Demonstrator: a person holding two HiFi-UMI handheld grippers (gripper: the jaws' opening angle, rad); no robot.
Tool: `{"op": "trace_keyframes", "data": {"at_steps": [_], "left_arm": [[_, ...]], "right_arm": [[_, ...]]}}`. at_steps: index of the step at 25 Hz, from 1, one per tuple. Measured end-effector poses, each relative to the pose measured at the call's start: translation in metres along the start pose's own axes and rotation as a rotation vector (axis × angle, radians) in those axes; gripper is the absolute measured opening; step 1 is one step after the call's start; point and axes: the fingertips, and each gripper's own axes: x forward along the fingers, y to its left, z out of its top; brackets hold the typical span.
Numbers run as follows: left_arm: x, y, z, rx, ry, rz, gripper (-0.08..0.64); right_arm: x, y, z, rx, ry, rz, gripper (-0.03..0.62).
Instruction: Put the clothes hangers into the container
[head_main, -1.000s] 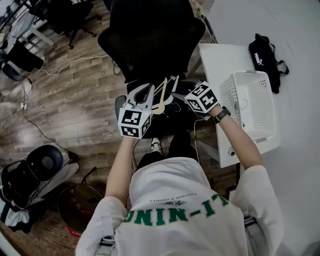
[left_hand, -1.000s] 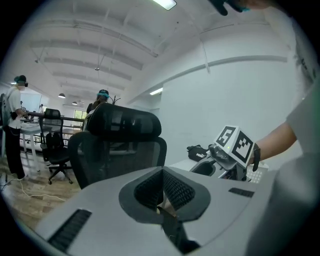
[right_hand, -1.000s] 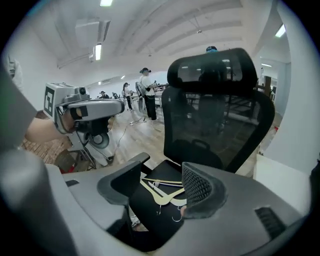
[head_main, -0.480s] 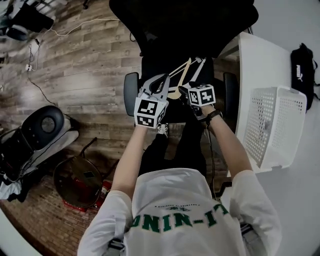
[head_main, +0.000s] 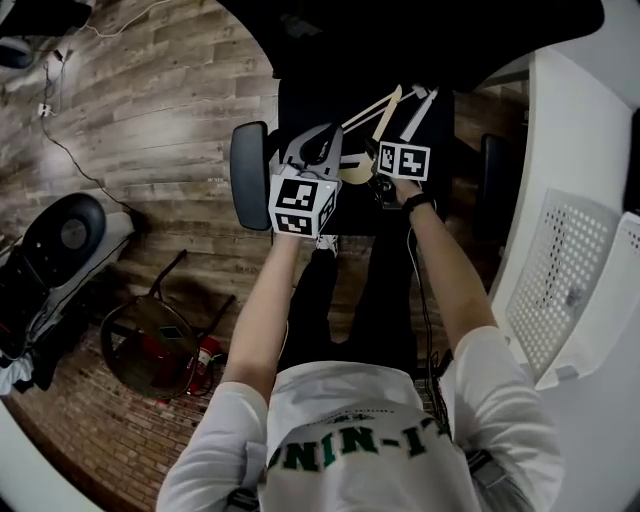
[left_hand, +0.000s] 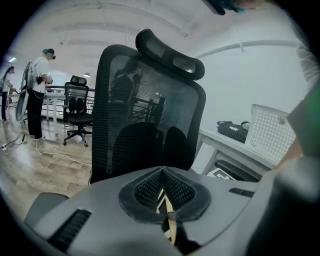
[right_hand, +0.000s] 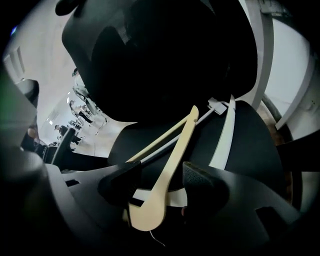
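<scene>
Left gripper (left_hand: 161, 189) on hangers (right_hand: 172, 170) — outside basket (head_main: 565, 285)

blk office chair (head_main: 400, 40) ctr | wood floor (head_main: 150, 130) L | wht desk (head_main: 590, 120) R | blk bag (left_hand: 232, 131) on desk

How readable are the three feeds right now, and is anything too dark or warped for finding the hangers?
Head view: evenly lit and fairly sharp, but the black chair seat swallows detail and the white basket bows at the frame edge. Left gripper view: heavy fisheye with dark corners, and the near jaws look soft. Right gripper view: mostly black, and only the cream hanger stands out clearly.
</scene>
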Motion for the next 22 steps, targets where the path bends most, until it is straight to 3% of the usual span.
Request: {"op": "trace_keyframes", "data": {"at_steps": [7, 10, 14, 22], "left_arm": [[0.006, 0.005, -0.019, -0.002, 0.018, 0.007, 0.005], [0.003, 0.002, -0.022, 0.004, 0.028, 0.005, 0.005], [-0.002, 0.001, -0.021, 0.012, 0.034, 0.001, 0.005], [-0.027, 0.002, -0.002, 0.000, 0.034, -0.014, 0.005]], "right_arm": [[0.038, -0.009, -0.014, 0.054, 0.044, -0.053, 0.267], [0.041, -0.016, -0.017, 0.073, 0.039, -0.106, 0.178], [0.032, -0.018, -0.015, 0.213, -0.013, -0.091, 0.116], [-0.030, 0.006, -0.001, 0.117, -0.102, -0.075, 0.110]]}}
